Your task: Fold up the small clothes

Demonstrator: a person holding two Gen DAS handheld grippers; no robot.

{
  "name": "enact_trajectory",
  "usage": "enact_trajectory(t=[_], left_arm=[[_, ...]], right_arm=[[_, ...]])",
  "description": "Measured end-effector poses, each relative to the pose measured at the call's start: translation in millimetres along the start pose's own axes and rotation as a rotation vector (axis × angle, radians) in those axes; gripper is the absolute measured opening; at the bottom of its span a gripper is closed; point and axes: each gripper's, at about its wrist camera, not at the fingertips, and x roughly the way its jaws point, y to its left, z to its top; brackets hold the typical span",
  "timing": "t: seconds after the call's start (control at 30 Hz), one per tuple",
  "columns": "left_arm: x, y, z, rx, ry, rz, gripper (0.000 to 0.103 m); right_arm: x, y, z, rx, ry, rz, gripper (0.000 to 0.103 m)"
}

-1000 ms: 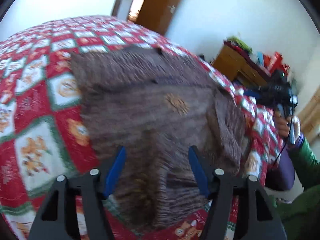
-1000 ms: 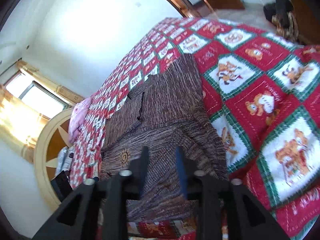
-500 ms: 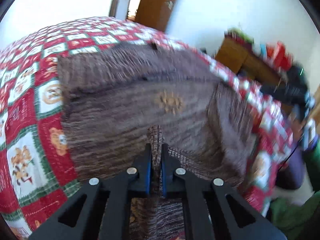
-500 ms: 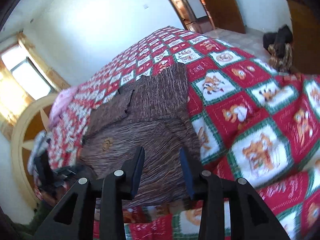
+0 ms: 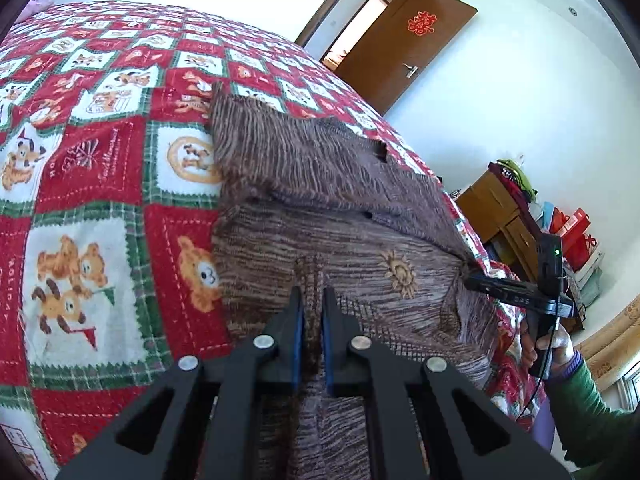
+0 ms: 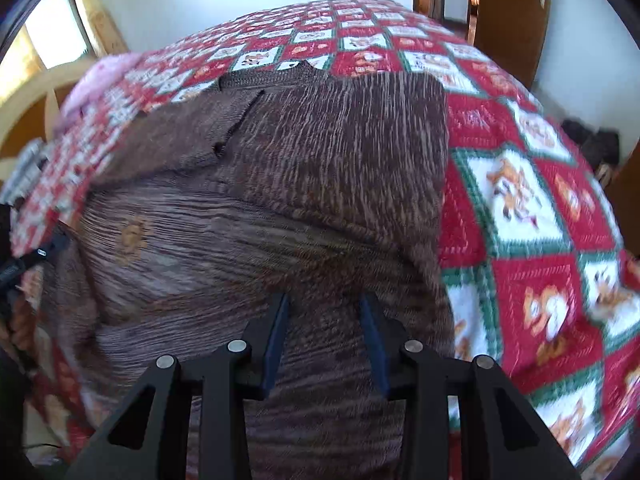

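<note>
A brown knitted garment point(image 5: 328, 184) lies partly folded on the red quilted bedspread point(image 5: 88, 184). My left gripper point(image 5: 311, 300) is shut on a pinched ridge of the garment's near hem. In the left wrist view my right gripper point(image 5: 472, 280) touches the garment's right corner. In the right wrist view the garment point(image 6: 320, 168) fills the middle, and my right gripper point(image 6: 325, 312) stands open just over its near edge, fingers apart with cloth between and below them.
A wooden door point(image 5: 404, 44) stands open behind the bed. A wooden cabinet point(image 5: 500, 208) with red boxes is at the right. A pink pillow point(image 6: 100, 80) lies at the bed's far left. A dark heap point(image 6: 596, 148) sits on the floor.
My left gripper closed on the garment's near hem and kept hold. My right gripper came down closer to the garment's near edge, still open.
</note>
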Motion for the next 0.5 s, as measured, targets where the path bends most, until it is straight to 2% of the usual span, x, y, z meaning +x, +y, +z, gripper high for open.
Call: enact_trajectory(t=[0.07, 0.1, 0.13, 0.17, 0.2, 0.33, 0.5], left_arm=[[-1, 0, -2, 0.009, 0.001, -0.003, 0.008], [0, 0, -2, 0.010, 0.001, -0.003, 0.008], [0, 0, -2, 0.010, 0.001, -0.003, 0.008], [-1, 1, -2, 0.008, -0.001, -0.002, 0.008], [0, 1, -1, 0.006, -0.003, -0.001, 0.008], [-11, -4, 6, 0.009, -0.038, -0.002, 0.008], [-36, -12, 28, 0.027, -0.144, 0.019, 0.005]], right_arm=[[2, 3, 0, -0.040, 0.005, -0.020, 0.044], [2, 4, 0, -0.044, 0.005, -0.023, 0.040], [1, 3, 0, -0.041, 0.006, -0.013, 0.023], [-1, 2, -1, -0.035, 0.008, -0.002, 0.013], [-3, 0, -2, -0.022, 0.009, 0.010, 0.010], [-27, -8, -8, 0.048, -0.038, 0.028, 0.009], [-77, -9, -5, 0.090, -0.179, 0.031, 0.009]])
